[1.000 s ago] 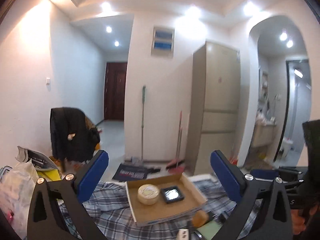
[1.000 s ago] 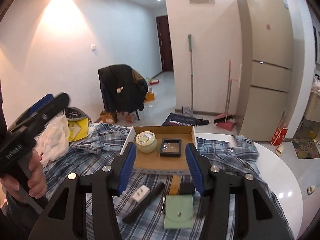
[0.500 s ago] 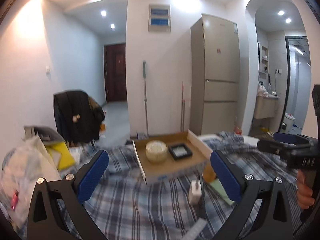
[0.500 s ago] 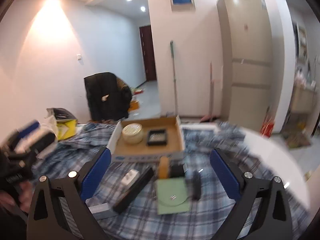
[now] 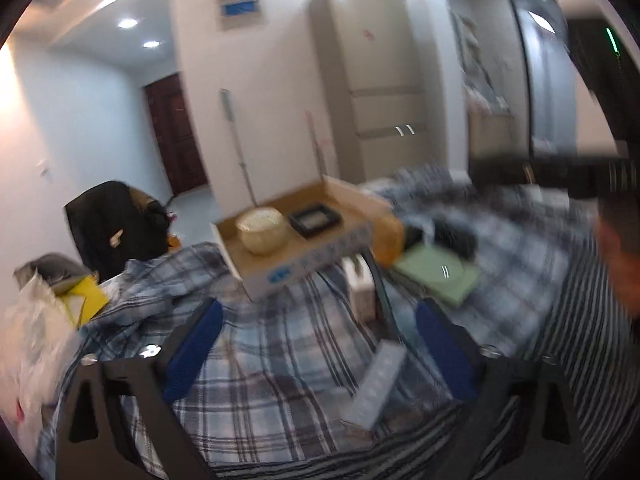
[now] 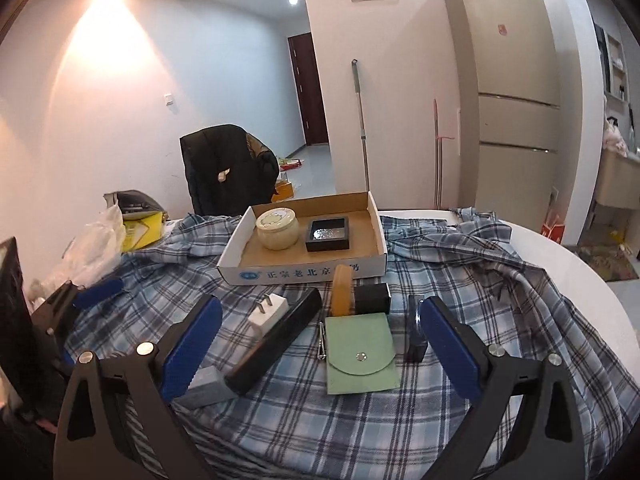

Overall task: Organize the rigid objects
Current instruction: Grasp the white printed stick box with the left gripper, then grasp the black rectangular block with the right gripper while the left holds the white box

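With both grippers lowered toward the plaid cloth [image 6: 460,280] since a second ago, the right gripper [image 6: 320,344] has been spread wide and empty above the green pouch [image 6: 360,356], while the left gripper [image 5: 316,344], also apart, has just been narrowed slightly, so a pick-up toward the far cardboard tray [image 6: 304,272] seems prepared.

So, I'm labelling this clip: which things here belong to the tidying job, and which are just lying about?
Job:
cardboard tray
round jar
black square case
white plug
long black bar
green pouch
amber block
small black box

Lying about:
plaid cloth
plastic bag
draped chair
fridge
mop
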`<state>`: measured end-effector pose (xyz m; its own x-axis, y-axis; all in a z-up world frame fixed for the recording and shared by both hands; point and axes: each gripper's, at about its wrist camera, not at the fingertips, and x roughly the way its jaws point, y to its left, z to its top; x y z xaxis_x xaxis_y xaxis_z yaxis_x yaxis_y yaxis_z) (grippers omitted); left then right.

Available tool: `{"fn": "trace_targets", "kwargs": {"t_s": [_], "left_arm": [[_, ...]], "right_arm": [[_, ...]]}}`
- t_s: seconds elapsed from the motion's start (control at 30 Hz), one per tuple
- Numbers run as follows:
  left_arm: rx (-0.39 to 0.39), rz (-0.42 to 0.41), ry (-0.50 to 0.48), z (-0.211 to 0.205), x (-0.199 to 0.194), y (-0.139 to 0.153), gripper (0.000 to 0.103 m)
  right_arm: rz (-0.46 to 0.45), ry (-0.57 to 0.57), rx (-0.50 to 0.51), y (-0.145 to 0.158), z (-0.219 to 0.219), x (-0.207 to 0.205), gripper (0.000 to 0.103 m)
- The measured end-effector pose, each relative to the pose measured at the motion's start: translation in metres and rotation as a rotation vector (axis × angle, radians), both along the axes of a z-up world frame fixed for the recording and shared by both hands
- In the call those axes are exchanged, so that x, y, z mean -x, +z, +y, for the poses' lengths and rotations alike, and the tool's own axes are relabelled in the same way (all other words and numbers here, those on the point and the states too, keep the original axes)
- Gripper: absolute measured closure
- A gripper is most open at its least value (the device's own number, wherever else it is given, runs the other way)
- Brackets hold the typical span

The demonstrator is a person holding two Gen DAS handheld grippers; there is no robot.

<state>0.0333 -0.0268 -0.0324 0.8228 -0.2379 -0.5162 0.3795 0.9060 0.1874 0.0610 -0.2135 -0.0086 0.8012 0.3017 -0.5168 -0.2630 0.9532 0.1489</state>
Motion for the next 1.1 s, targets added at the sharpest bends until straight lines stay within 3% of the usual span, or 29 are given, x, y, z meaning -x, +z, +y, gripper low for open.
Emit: {"fn": "trace_targets", "kwargs": {"t_s": [0.27,0.33,0.43,0.63,0.67,0.7,0.8,0.93,1.1], "left_arm": [[0.046,0.238,-0.088,-0.003,-0.02,-0.026,0.01],[0.014,0.333,-0.16,-0.007,-0.023,-0.037,0.013],[-0.015,0.372,-0.16,-0.011,-0.022,-0.046,0.027],[0.023,0.458,-0.156,-0.007,-0.032,-0.056,0.064],[0.021,0.465,-0.155,-0.007,-0.033,-0.057,0.075],[0.026,0.465,-0.16,-0.006,-0.033,-0.056,0.082],[0.033,0.413,-0.143,-0.004,-0.028,-0.049,0.082],[0.099,0.348,-0.089,0.007,-0.027,-0.036,0.082],[0.175,0.177,0.093,0.033,-0.024,-0.018,0.082]], "right_arm": [[0.02,0.005,0.013,-0.009,-0.007,-0.006,0.004],[0.027,0.0,0.012,-0.011,-0.01,-0.008,0.004],[0.03,-0.006,0.006,-0.011,-0.013,-0.009,0.004],[0.035,-0.008,0.008,-0.012,-0.015,-0.01,0.004],[0.034,-0.008,0.01,-0.012,-0.014,-0.01,0.004],[0.034,-0.008,0.014,-0.012,-0.014,-0.01,0.004],[0.02,-0.024,0.037,-0.012,-0.014,-0.01,0.004],[0.007,-0.046,0.044,-0.011,-0.016,-0.01,0.004],[0.003,-0.076,0.061,-0.003,-0.025,-0.012,0.004]]}}
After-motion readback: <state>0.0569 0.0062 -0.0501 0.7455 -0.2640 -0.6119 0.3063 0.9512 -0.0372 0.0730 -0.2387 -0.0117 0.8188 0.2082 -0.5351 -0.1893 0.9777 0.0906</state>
